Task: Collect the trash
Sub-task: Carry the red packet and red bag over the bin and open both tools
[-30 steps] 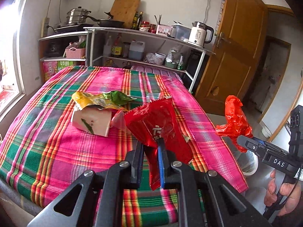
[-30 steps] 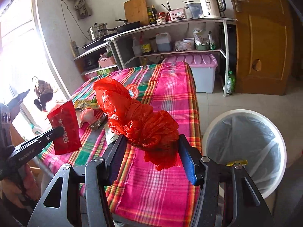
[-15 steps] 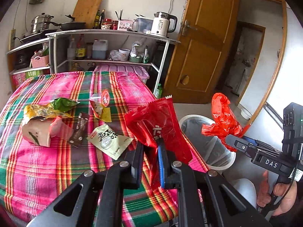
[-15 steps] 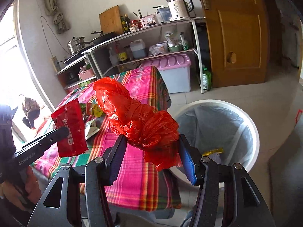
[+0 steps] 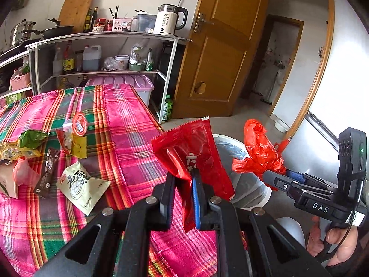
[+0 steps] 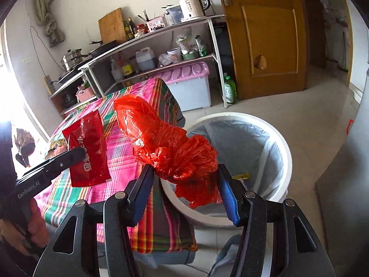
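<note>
Disposal step: the left tool (image 5: 182,180) pinches a glossy red foil wrapper (image 5: 196,152), and the right tool (image 6: 184,180) grips a crumpled red plastic bag (image 6: 170,147). Next, I judge, each must be carried over the white lined bin (image 6: 272,136) and released.

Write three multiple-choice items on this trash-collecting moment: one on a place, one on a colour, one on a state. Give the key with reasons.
1. Where does the white bin stand?
A. on the floor beside the table
B. on the shelf
C. on the table

2. What colour is the crumpled plastic bag?
A. blue
B. red
C. green

3. What is the left gripper doing?
A. hanging open with nothing in it
B. resting on the tablecloth
C. clamping the red snack wrapper

Key: A, the bin sits on the tiles next to the plaid tablecloth; B, the bag between the right gripper fingers is bright red; C, the wrapper is pinched between the closed fingers, above the table edge.
</note>
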### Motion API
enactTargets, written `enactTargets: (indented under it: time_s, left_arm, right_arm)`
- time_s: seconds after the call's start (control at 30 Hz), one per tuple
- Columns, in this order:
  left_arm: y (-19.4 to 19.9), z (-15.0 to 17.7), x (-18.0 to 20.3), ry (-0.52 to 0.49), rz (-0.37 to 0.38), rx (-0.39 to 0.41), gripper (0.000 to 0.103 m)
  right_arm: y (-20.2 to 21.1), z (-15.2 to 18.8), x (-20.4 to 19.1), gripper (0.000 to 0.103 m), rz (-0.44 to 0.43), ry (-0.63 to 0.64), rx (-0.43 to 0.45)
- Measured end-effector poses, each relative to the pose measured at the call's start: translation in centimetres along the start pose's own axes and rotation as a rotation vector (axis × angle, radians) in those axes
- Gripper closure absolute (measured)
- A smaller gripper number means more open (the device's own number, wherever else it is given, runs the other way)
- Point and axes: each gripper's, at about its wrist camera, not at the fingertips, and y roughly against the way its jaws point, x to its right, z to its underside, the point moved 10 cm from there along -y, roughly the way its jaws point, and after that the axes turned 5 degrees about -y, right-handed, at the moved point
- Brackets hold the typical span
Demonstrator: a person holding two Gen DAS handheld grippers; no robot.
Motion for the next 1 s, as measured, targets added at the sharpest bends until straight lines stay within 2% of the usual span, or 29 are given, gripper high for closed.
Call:
enactTargets:
  time_s: [0.43, 0.67, 0.77, 0.9, 1.0]
  left_arm:
    - [-5.6, -0.4, 3.7, -0.062, 0.065, -0.077, 0.089]
    - [-8.3, -0.1, 4.8, -0.076, 0.073, -0.133, 0.088]
    - [-9.0, 0.0, 5.3, -0.078, 0.077, -0.147, 0.087]
    - [-9.3, 0.1, 5.7, -0.078, 0.079, -0.153, 0.077]
    - [-9.2, 0.2, 5.8, -0.075, 0.08, -0.152, 0.077]
  right_arm:
    - [-2.2, 0.3, 4.6, 0.046, 0.065, -0.077, -0.049]
    - [-3.2, 0.5, 6.2, 0.045, 0.09, -0.106, -0.076]
    - [-3.5, 0.6, 6.7, 0.045, 0.103, -0.11, -0.083]
    - [-3.5, 0.7, 7.4, 0.045, 0.109, -0.117, -0.083]
    - [-3.4, 0.8, 7.6, 0.045, 0.11, -0.12, -0.079]
